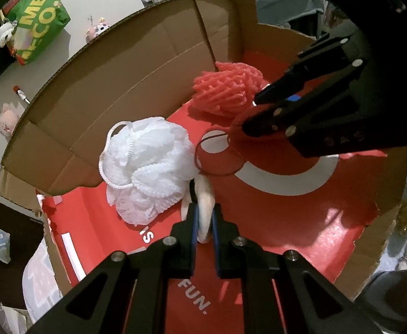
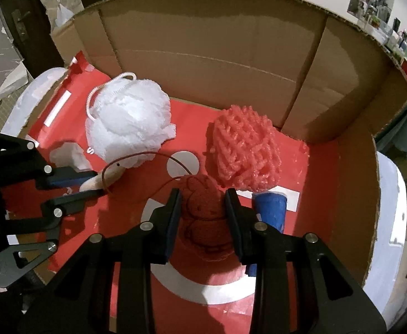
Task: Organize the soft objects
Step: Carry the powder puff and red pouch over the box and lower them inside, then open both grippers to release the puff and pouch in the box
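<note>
- Both grippers hang low inside the open cardboard box, each with something soft pinched between its pads, so the step in hand looks like setting the two pieces down on the box's red printed floor.
- The left gripper is clamped tight on a small cream-white soft piece, just beside the white mesh bath pouf; what the piece is I cannot tell.
- The right gripper is closed around a red knitted soft object, its pads pressing the sides, over the white ring printed on the floor.
- A thin dark red cord loops between the two held pieces. To do this well, I would say each piece should be lowered until it rests, then released gently, and the grippers drawn apart slowly so the cord snags neither.
- Already in the box: the white pouf towards the back left, a coral-red mesh sponge against the back wall, and a small blue cup-like thing just beside the right gripper.
- A free patch of floor lies between pouf and sponge.
</note>
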`<state>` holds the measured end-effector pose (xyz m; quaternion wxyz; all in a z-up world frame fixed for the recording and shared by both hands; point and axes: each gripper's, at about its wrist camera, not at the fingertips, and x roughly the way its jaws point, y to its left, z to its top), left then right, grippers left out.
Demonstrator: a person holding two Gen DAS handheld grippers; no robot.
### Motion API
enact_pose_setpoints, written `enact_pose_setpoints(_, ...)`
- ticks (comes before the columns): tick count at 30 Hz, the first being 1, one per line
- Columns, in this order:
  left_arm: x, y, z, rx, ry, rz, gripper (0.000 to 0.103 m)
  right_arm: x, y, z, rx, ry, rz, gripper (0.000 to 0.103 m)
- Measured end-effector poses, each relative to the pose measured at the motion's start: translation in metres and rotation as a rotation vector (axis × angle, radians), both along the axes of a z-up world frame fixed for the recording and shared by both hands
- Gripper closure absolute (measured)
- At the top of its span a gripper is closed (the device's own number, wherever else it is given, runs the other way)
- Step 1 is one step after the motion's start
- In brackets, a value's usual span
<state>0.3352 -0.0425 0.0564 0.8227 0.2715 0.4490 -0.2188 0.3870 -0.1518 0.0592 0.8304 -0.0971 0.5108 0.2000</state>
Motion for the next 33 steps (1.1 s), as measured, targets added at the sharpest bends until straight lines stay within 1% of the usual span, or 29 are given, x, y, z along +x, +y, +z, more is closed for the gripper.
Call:
enact_pose_setpoints(2,0.001,0.001,-0.001,-0.001,0.003,0.002,0.092,0.001,0.000,-0.003,-0.008,-0.004,-0.002,0.072)
enact_pose_setpoints(6,0.003,0.001,0.000,-0.004,0.010,0.007,0.091,0.002,-0.003,-0.002,0.010,0.002,-0.003,0.072)
enact_pose_setpoints(7,0.003,0.001,0.000,-0.006,0.014,0.008,0.090,0.003,-0.004,-0.002,0.014,0.005,-0.007,0.070)
enact_pose_setpoints(11,0.002,0.004,0.000,-0.006,0.026,0.010,0.087,0.005,-0.009,-0.003,0.033,0.017,-0.018,0.070)
enact_pose_setpoints(20,0.006,-0.001,-0.003,-0.014,0.037,0.017,0.085,0.010,-0.010,-0.002,0.043,0.030,-0.011,0.069)
enact_pose_setpoints(22,0.006,-0.003,-0.004,-0.020,0.044,0.021,0.083,0.010,-0.009,-0.002,0.046,0.033,-0.008,0.069)
enact_pose_setpoints(24,0.008,-0.003,-0.006,-0.026,0.057,0.025,0.074,0.008,-0.006,-0.003,0.053,0.038,-0.005,0.068)
enact_pose_setpoints(25,0.008,-0.003,-0.007,-0.029,0.064,0.027,0.065,0.005,-0.006,-0.004,0.055,0.040,-0.004,0.064)
enact_pose_setpoints(26,0.009,-0.002,-0.007,-0.035,0.069,0.031,0.059,0.005,-0.005,-0.004,0.054,0.044,-0.005,0.060)
enact_pose_setpoints(27,0.008,-0.002,-0.007,-0.042,0.071,0.033,0.057,0.004,-0.006,-0.004,0.058,0.046,-0.004,0.053)
enact_pose_setpoints(28,0.008,-0.002,-0.007,-0.046,0.071,0.035,0.055,0.002,-0.007,-0.003,0.061,0.046,-0.003,0.050)
enact_pose_setpoints(30,0.005,0.001,-0.004,-0.059,0.067,0.045,0.053,-0.001,-0.009,0.001,0.066,0.024,-0.010,0.050)
enact_pose_setpoints(31,0.004,0.002,-0.001,-0.070,0.067,0.051,0.049,-0.002,-0.009,0.004,0.074,0.014,-0.013,0.048)
enact_pose_setpoints(32,0.002,0.004,0.002,-0.082,0.064,0.058,0.043,-0.003,-0.011,0.008,0.085,0.016,-0.014,0.046)
enact_pose_setpoints(33,0.001,0.006,0.005,-0.092,0.058,0.063,0.040,-0.005,-0.012,0.011,0.094,0.018,-0.015,0.041)
